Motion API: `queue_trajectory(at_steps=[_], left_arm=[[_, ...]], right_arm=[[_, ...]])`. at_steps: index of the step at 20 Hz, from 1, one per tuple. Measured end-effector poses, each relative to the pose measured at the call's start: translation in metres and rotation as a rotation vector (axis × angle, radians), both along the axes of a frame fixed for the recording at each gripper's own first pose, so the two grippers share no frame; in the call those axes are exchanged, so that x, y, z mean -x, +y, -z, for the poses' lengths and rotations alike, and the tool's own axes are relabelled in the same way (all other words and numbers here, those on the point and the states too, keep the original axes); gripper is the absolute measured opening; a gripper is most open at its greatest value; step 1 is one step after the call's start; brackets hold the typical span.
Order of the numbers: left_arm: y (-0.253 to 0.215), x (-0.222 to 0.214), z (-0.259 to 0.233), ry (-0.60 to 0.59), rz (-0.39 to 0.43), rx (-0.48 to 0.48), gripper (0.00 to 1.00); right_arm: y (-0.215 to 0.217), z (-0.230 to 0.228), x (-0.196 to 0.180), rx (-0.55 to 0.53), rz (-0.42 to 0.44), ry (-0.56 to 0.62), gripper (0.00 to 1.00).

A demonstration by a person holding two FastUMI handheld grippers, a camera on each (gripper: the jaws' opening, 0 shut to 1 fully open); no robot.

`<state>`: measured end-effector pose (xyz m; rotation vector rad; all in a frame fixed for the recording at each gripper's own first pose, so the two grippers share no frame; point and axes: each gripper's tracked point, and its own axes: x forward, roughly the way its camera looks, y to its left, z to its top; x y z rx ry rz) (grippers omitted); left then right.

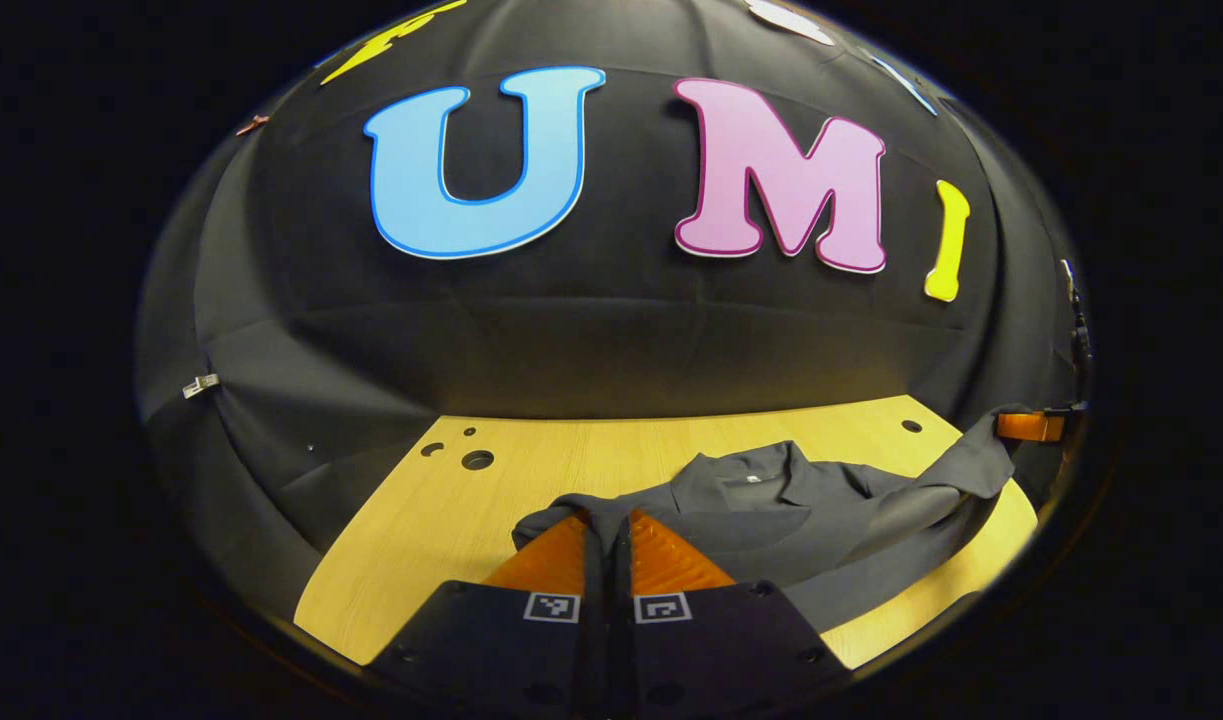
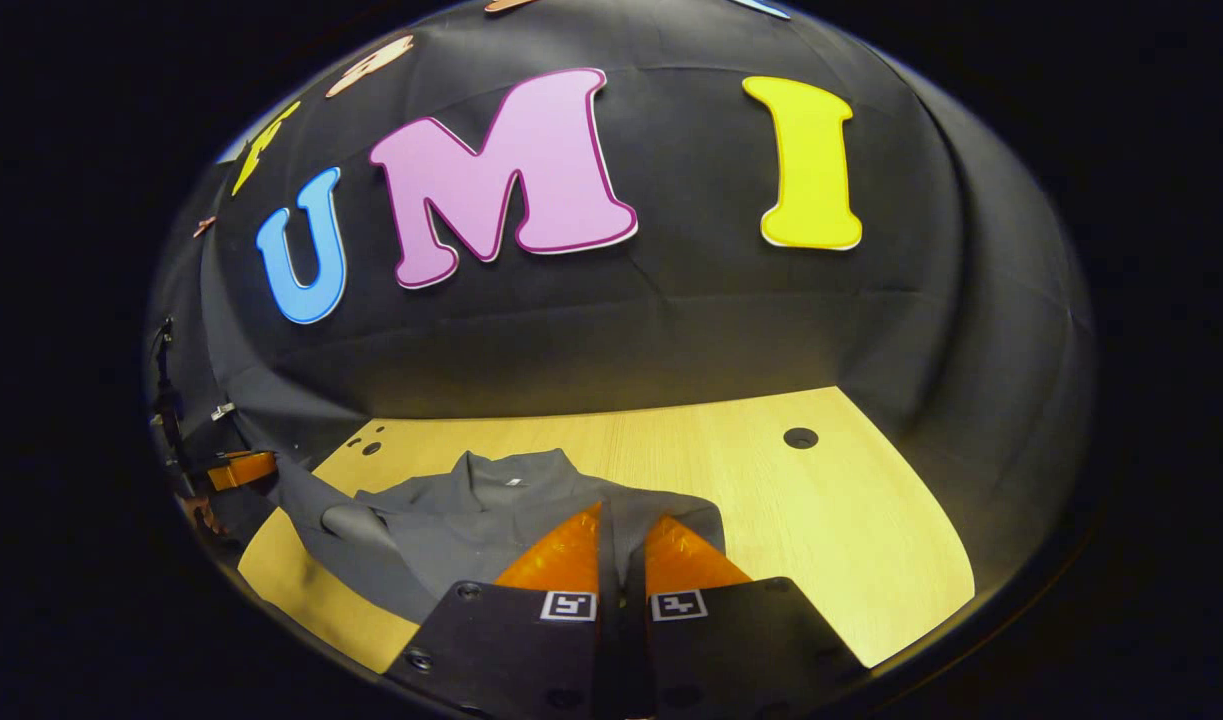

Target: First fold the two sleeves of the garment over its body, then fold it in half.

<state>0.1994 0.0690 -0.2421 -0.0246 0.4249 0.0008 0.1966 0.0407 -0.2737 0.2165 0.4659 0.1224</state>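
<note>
Garment: a dark grey collared garment [image 1: 771, 510] is lying on the light wooden worktop [image 1: 451, 520], collar toward the booth wall, body spreading across the middle of the board.
Left hand-held gripper [image 1: 606, 545]: its fingers are sitting nearly pressed together, pinching a fold of the garment's cloth that is running up through the narrow gap between them.
Left-side cloth: in the left gripper view the pinched edge is bunching up around the fingertips, off the worktop.
Right hand-held gripper [image 2: 621, 545]: its fingers are likewise closing on a fold of grey cloth, with the fabric showing in the slit between them.
Right gripper seen from afar: at the right edge of the left gripper view the other gripper is showing [image 1: 1031, 426], with a sleeve [image 1: 961, 475] stretching up to it from the garment's body, lifted off the board.
Left gripper seen from afar: at the left edge of the right gripper view the other gripper is appearing [image 2: 241, 468], cloth rising toward it.
Worktop: round holes [image 2: 800, 437] are showing near its far corners.
</note>
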Motion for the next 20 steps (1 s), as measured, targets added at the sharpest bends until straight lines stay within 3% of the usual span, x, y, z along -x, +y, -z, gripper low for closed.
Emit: queue_trajectory(at_steps=[7, 20], left_arm=[[-0.004, -0.046, 0.044, 0.030, -0.043, -0.007, 0.05], [-0.008, -0.085, 0.145, 0.152, -0.086, -0.065, 0.07]], right_arm=[[0.002, 0.056, -0.047, 0.000, -0.030, 0.032, 0.05], [0.015, 0.152, -0.072, -0.033, -0.044, 0.154, 0.05]])
